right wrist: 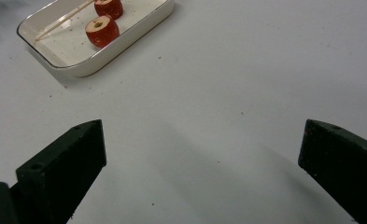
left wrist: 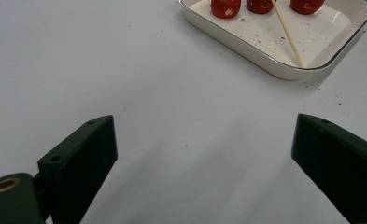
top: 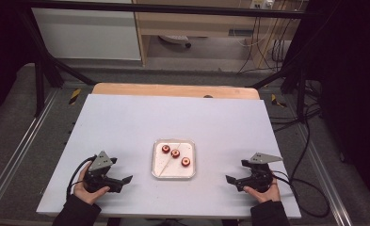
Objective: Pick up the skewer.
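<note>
White tray with a thin dark rim sits on the pale table; take it as your landmark. Inside it lie three red fruit pieces, cored through the middle, strung in a slanting line across the tray's far half. A thin wooden skewer runs diagonally across the tray floor, from its near left corner towards the far edge, passing just beside the middle piece.

Your left gripper rests on the table well to the left of the tray, jaws spread wide, nothing between them. Your right gripper rests well to the right of the tray, jaws likewise wide and empty. Both point inward at the tray.

Handling, as a judgement: the skewer looks light, stiff and brittle, lying flat, so it will be awkward to lift; pinch it near the blunt end at the tray's near corner, where the tip sits close to the wall. The fruit looks soft, moist and slippery; grip across the round skin, gently, leaving the cored hole free for the skewer. Crumbs speckle the tray floor.
</note>
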Motion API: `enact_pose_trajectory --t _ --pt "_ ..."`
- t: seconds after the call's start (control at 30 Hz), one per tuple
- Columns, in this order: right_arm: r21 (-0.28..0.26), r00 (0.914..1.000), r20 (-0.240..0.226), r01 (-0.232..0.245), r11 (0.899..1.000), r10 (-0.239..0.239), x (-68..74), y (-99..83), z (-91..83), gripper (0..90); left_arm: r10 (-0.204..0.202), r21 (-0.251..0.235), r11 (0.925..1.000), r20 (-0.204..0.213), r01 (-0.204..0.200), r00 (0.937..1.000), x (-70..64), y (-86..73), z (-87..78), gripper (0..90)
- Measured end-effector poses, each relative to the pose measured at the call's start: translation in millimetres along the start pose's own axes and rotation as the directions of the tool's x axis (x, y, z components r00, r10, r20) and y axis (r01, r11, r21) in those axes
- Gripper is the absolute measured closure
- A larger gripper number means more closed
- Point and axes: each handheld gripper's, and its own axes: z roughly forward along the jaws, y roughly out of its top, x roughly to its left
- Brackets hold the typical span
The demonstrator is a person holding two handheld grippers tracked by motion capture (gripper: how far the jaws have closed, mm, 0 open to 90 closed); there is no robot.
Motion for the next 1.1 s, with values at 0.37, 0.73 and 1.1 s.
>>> enact_pose_trajectory --t 0.37,0.73,1.1 --pt "0.005 1.0 0.0 -0.006 1.0 0.006 0.6 -0.2 0.1 1.2 0.004 0.008 1.0 0.025 -0.004 0.9997 -11.0 9.0 6.5 5.3" --pt "0.002 1.0 0.001 -0.004 1.0 0.004 0.6 0.0 -0.4 1.2 0.004 0.016 0.9999 0.032 -0.004 0.9995 -21.9 21.3 13.0 5.7" --pt "0.004 1.0 0.003 0.0 1.0 0.0 0.6 0.1 -0.7 1.3 0.008 0.047 0.9989 0.014 -0.009 0.9999 -35.9 45.8 25.6 7.5"
